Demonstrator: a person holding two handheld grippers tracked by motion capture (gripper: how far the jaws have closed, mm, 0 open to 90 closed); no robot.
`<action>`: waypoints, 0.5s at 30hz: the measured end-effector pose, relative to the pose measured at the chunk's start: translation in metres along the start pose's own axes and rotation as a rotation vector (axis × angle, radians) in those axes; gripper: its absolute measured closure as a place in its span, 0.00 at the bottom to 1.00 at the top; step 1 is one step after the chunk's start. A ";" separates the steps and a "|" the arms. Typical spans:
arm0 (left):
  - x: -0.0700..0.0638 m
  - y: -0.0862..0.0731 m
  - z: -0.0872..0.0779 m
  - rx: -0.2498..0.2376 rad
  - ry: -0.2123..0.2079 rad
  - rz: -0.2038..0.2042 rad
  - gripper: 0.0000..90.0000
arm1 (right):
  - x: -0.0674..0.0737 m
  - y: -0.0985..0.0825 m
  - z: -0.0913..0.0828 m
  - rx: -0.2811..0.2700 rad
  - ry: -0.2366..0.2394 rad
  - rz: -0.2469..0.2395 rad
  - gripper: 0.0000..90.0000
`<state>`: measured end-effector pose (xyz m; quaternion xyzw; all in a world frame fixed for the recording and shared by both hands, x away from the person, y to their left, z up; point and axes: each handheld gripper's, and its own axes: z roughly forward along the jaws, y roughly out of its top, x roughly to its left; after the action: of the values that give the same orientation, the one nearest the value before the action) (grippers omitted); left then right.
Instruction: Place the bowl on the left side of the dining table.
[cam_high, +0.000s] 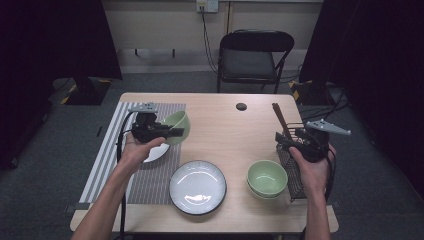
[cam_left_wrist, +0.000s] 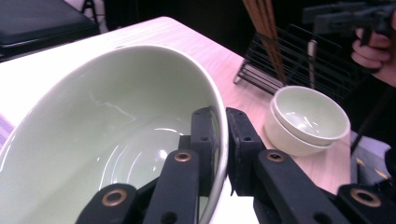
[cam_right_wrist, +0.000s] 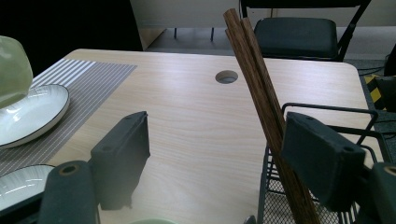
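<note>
My left gripper (cam_high: 175, 132) is shut on the rim of a pale green bowl (cam_high: 178, 120), held tilted above a white plate (cam_high: 156, 153) on the striped placemat (cam_high: 110, 150). In the left gripper view one jaw of my left gripper (cam_left_wrist: 222, 128) sits inside the green bowl (cam_left_wrist: 112, 116) and the other outside its wall. My right gripper (cam_high: 281, 139) hovers at the black wire rack (cam_high: 292, 175). In the right gripper view my right gripper (cam_right_wrist: 215, 140) stands open, with the brown chopsticks (cam_right_wrist: 261, 102) leaning close to its right jaw, not pinched.
A dark-rimmed white plate (cam_high: 197, 187) lies near the table's front edge, and two stacked green bowls (cam_high: 267, 177) stand beside the rack. A round cable hole (cam_high: 241, 106) is in the tabletop. A black folding chair (cam_high: 252, 55) stands behind the table.
</note>
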<state>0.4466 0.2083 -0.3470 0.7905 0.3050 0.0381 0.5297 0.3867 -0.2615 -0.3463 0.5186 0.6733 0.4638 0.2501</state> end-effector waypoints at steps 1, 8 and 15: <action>0.002 0.000 -0.002 0.000 0.010 -0.003 0.92 | 0.000 0.000 0.000 0.000 0.000 0.000 0.25; 0.016 -0.004 -0.016 -0.007 0.089 -0.024 0.92 | 0.000 0.001 -0.001 -0.004 -0.002 0.001 0.25; 0.029 -0.010 -0.025 -0.007 0.154 -0.078 0.92 | -0.001 0.001 -0.002 -0.004 0.000 0.002 0.25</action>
<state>0.4559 0.2462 -0.3527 0.7710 0.3753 0.0789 0.5084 0.3860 -0.2625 -0.3449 0.5188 0.6720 0.4653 0.2506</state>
